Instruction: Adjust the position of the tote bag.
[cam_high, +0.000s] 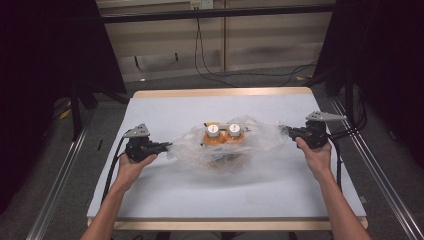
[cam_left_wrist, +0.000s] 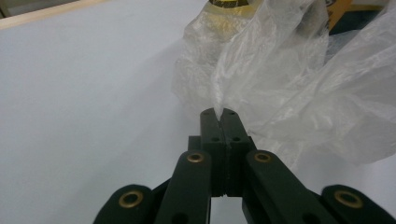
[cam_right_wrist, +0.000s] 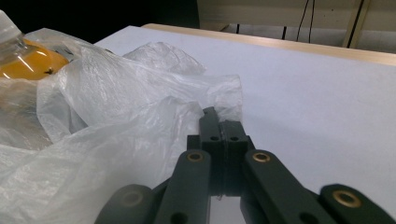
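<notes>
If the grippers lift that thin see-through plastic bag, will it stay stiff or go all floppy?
Probably floppy: the thin clear plastic bag is crinkled and bunches into folds where the left gripper and right gripper pinch its edges. It would likely sag in the middle, since two orange bottles with white caps sit inside. The film looks delicate, so hard pulling might stretch or tear it.

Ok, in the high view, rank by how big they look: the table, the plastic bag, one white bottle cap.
1. Table, largest by far.
2. Plastic bag, stretched between the left gripper and right gripper.
3. White bottle cap, smallest; the two caps look alike.
</notes>
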